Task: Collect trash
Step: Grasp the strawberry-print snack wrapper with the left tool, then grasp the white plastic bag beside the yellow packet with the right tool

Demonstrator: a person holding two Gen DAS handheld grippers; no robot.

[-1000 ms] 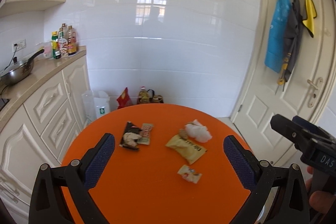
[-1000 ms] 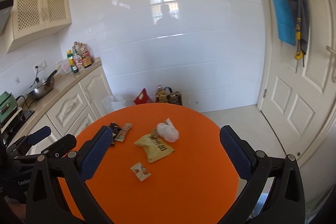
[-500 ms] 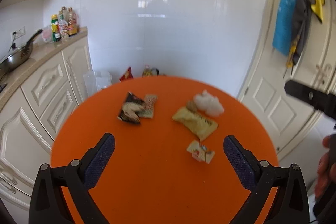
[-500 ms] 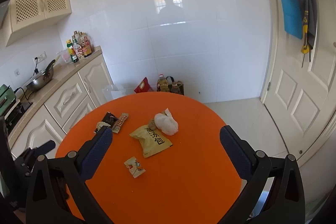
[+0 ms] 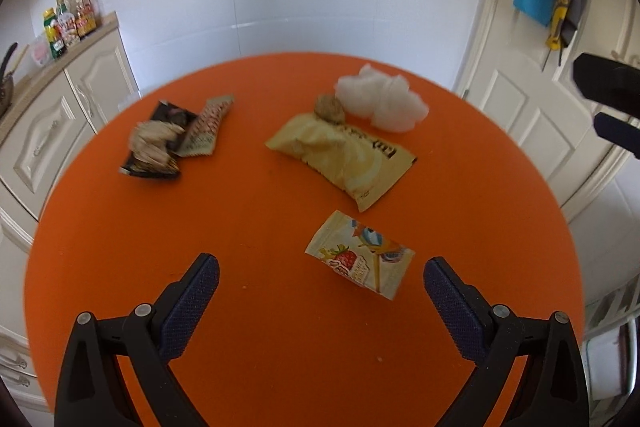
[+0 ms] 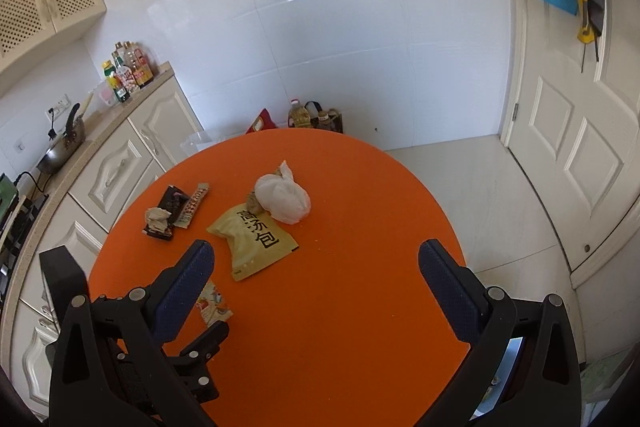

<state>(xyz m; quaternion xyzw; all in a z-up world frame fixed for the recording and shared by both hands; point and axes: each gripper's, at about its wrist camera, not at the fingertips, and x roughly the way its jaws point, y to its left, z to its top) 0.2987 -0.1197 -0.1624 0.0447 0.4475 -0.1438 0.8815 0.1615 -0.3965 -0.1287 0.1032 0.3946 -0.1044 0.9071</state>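
Note:
Trash lies on a round orange table (image 5: pixel 260 307). A small strawberry-print wrapper (image 5: pixel 360 254) lies just ahead of my open, empty left gripper (image 5: pixel 320 303). Beyond are a yellow packet (image 5: pixel 344 155), a brown lump (image 5: pixel 329 109), white crumpled tissue (image 5: pixel 380 101), and at the left dark and striped wrappers with crumpled paper (image 5: pixel 172 139). My right gripper (image 6: pixel 316 291) is open and empty, higher above the table (image 6: pixel 360 307). The yellow packet (image 6: pixel 256 239), the tissue (image 6: pixel 282 199) and the small wrapper (image 6: pixel 214 303) show in its view too.
Cream cabinets and a counter with bottles (image 5: pixel 70 21) and a pan (image 6: pixel 60 151) stand at the left. A white door (image 6: pixel 580 147) with hanging cloths is at the right. Bags and bottles (image 6: pixel 316 115) sit on the floor by the tiled wall.
My left gripper has moved forward and down over the table, close to the small wrapper. My right gripper has risen and tilted down a little.

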